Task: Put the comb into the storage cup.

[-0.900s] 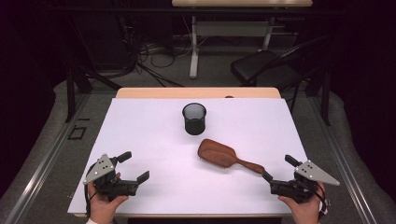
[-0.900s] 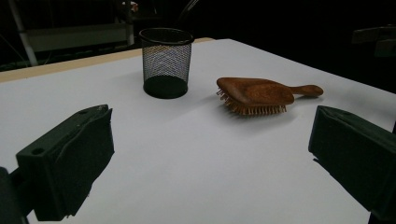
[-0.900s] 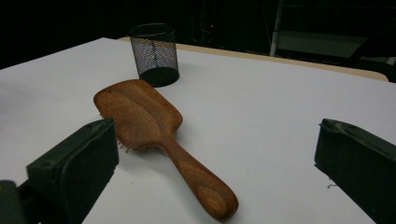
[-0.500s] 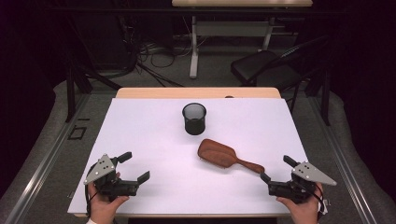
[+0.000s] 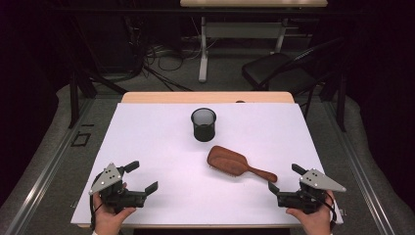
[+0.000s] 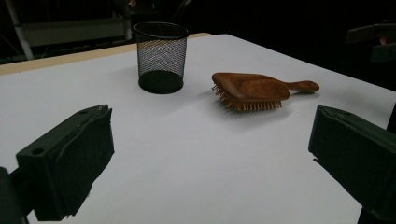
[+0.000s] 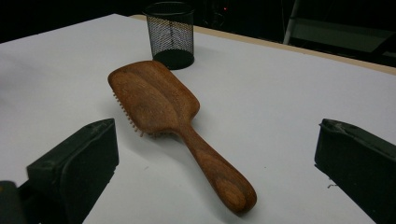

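Wooden hairbrush (image 5: 238, 164) lies bristles-down on my counter (image 5: 147, 142), handle toward my spread right claw (image 5: 283, 178); left claw (image 5: 142, 177) spread too.

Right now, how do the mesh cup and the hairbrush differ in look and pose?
The mesh cup is black wire mesh and see-through; the hairbrush is solid brown wood. The mesh cup stands upright, mouth up; the hairbrush lies flat, bristles down, handle toward the right gripper. The mesh cup sits farther back; the hairbrush is nearer the person. Both rest untouched on the white table.
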A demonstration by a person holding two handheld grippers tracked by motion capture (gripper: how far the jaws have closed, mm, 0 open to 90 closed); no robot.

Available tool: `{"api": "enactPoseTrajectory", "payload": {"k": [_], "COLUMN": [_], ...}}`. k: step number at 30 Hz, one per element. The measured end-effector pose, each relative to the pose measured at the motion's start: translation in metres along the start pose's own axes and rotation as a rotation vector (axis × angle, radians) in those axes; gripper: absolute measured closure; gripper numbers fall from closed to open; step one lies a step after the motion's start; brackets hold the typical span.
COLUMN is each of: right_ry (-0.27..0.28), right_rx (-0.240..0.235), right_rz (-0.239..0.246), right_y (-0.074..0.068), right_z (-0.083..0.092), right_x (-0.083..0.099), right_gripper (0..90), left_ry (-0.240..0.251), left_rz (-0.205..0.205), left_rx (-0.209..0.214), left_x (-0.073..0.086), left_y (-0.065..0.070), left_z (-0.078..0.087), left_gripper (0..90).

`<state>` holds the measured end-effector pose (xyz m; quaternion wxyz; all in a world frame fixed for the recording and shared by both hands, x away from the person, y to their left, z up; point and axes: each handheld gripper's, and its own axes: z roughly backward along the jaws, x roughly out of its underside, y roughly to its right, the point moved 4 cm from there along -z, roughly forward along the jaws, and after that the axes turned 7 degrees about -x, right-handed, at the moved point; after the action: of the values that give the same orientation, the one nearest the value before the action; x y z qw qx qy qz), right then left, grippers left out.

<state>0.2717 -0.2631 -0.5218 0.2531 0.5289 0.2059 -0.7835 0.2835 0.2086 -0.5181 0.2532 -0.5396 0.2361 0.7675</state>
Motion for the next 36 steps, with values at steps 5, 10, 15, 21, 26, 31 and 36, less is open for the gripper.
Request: {"api": "enactPoseTrajectory", "payload": {"k": [5,10,15,21,26,31,36], "right_ry": [-0.014,-0.054,-0.081,-0.133,-0.167,-0.21,-0.266], "right_rx": [-0.008,-0.024,-0.032,-0.038,-0.036,-0.044,-0.07], "right_rz": [0.01,0.01,0.015,0.026,0.028,0.039,0.062], "right_y": [0.0,0.002,0.003,0.003,0.005,0.007,0.009], "right_z": [0.0,-0.004,-0.007,-0.01,-0.013,-0.017,-0.022], "right_x": [-0.003,-0.001,-0.001,-0.001,-0.002,-0.007,-0.009], "right_gripper": [0.0,0.0,0.0,0.0,0.0,0.5,1.2], "left_ry": [-0.005,-0.015,-0.017,-0.02,-0.016,-0.015,-0.02], "left_rz": [0.0,0.001,0.008,0.004,0.006,0.008,0.008], "left_rx": [0.0,0.005,0.006,0.005,0.008,0.005,0.005], "left_x": [0.002,0.004,0.005,0.006,0.005,0.005,0.005], "left_y": [0.001,0.002,0.003,0.004,0.004,0.004,0.004], "left_z": [0.0,0.0,0.0,-0.001,0.0,0.0,0.0], "left_gripper": [0.1,0.1,0.2,0.2,0.2,0.2,0.2]}}
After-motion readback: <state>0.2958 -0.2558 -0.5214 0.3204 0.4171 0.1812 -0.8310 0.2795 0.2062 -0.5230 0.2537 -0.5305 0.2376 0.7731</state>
